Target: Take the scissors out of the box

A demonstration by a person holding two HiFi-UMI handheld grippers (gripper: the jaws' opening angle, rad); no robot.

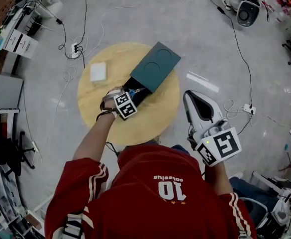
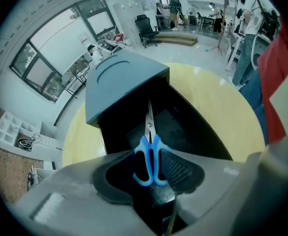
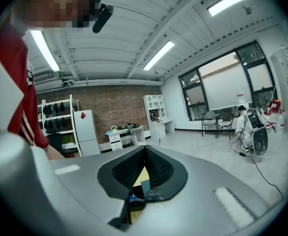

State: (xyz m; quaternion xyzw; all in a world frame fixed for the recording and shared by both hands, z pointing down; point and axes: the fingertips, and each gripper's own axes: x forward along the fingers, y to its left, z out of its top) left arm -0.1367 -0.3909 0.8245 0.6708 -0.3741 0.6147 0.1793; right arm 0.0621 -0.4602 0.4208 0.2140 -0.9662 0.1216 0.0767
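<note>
A teal box (image 1: pixel 155 66) lies on the round wooden table (image 1: pixel 150 121), its black inner tray (image 1: pixel 138 94) slid out toward me. In the left gripper view the teal sleeve (image 2: pixel 119 80) covers the far end of the tray (image 2: pixel 188 127). Scissors (image 2: pixel 150 154) with blue handles sit over the tray's open end, blades pointing into the box. My left gripper (image 2: pixel 151 173) is shut on the handles; the head view shows it (image 1: pixel 131 95) at the tray's mouth. My right gripper (image 1: pixel 189 97) hangs off the table's right edge, shut and holding nothing (image 3: pixel 144 149).
A white block (image 1: pixel 98 71) lies on the table's far left part. Cables and a power strip (image 1: pixel 75 48) run over the grey floor around the table. A round grey appliance (image 1: pixel 247 12) stands at the far right, shelving (image 1: pixel 6 108) at the left.
</note>
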